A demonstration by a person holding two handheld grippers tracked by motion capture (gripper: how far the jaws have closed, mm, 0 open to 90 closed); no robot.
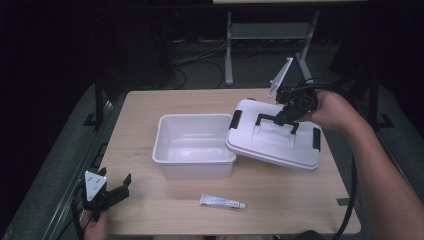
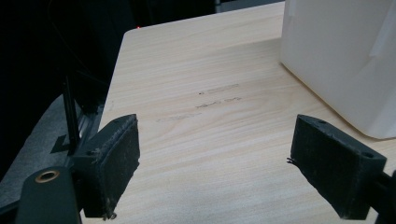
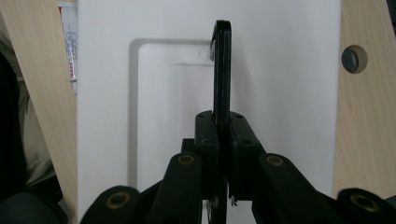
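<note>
A white lid (image 1: 274, 141) with black clips hangs tilted over the right rim of an open white box (image 1: 194, 145) in the middle of the table. My right gripper (image 1: 286, 114) is shut on the lid's black handle (image 1: 276, 121). In the right gripper view the handle (image 3: 222, 70) runs upright between the closed jaws, with the lid's white top (image 3: 280, 93) behind it. My left gripper (image 1: 114, 192) rests open at the table's front left corner. In the left gripper view its two pads (image 2: 116, 158) stand wide apart over bare wood, beside the box wall (image 2: 341, 60).
A small white tube (image 1: 222, 202) lies near the front edge, below the box; its end (image 3: 69, 42) also appears past the lid in the right gripper view. The wooden table (image 1: 150, 105) has bare wood at the left and back. Dark floor and a metal stand lie beyond.
</note>
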